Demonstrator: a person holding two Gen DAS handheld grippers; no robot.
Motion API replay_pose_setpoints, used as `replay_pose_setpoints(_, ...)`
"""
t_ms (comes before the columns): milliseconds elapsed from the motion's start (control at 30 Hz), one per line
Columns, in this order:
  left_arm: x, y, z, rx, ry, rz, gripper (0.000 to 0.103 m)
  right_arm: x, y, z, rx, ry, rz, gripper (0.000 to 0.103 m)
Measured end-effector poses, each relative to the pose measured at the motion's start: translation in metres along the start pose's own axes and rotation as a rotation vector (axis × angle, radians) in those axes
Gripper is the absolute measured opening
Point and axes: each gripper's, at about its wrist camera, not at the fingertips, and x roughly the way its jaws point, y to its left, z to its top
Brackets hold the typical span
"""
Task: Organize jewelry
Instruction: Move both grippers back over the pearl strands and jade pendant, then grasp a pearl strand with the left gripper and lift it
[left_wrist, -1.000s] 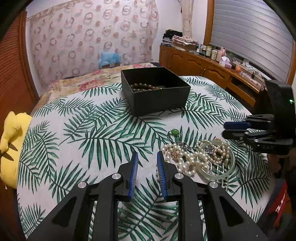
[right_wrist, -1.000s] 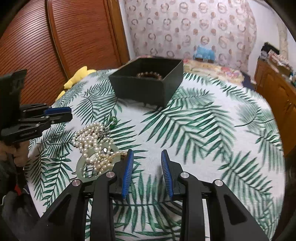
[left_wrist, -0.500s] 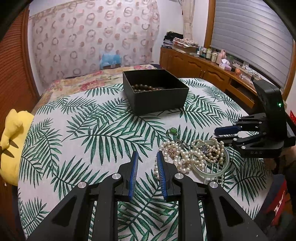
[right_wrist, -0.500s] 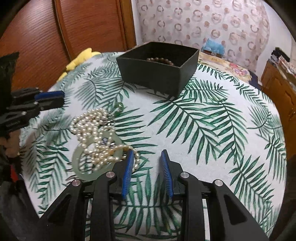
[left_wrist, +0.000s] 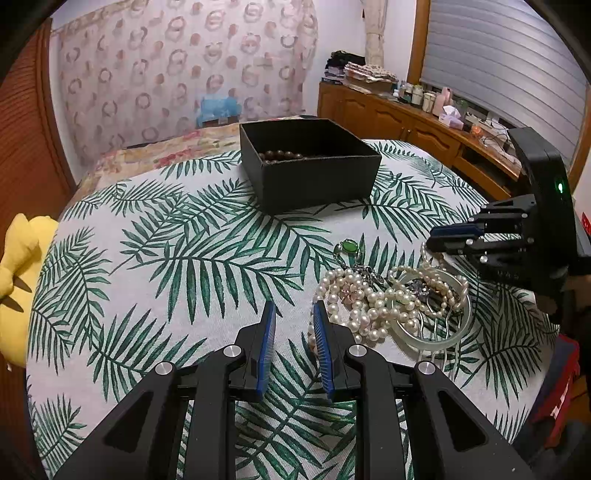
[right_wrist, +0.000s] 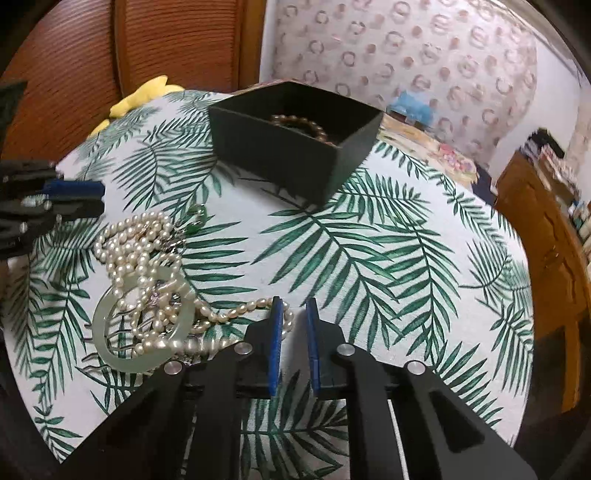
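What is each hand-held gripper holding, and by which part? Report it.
Nothing. The left hand-held gripper and right hand-held gripper are both open and empty, beside the pearl strands; no pearl sits between the jaws.

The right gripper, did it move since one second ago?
Yes. In the left wrist view the right gripper has come nearer the pearl pile, against the black box.

No legible text anywhere.
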Motion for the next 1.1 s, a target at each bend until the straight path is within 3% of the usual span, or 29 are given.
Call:
replay_pose_setpoints(300,0.017,0.001,0.002,0.013,0.038,-0.007,0.02,-0.001,0.002,-0.001,-0.012,-0.007,0.016,0.005)
replay_pose_setpoints(633,0.02,-0.004,0.003,0.046,0.058,-0.034,0.02,-0.035,-0.008,0.008,0.028,-0.121,-0.042,0.005)
replay_pose_setpoints(867,0.025,-0.01,0.002,0.081,0.073,-0.006,0.019,-0.07,-0.01,0.021,0.047,-0.225,-0.037,0.005)
replay_pose_setpoints(900,0.025,-0.011,0.001,0.086,0.071,-0.001,0.018,-0.075,-0.009,0.024,0.048,-0.236,-0.031,0.005)
replay_pose_setpoints(967,0.025,-0.014,0.0,0.107,0.069,-0.001,0.007,-0.082,-0.008,0.028,0.049,-0.252,-0.021,0.005)
replay_pose_setpoints(1100,0.018,-0.018,0.003,0.111,0.047,-0.012,0.006,-0.094,-0.003,0.035,0.04,-0.278,-0.021,0.005)
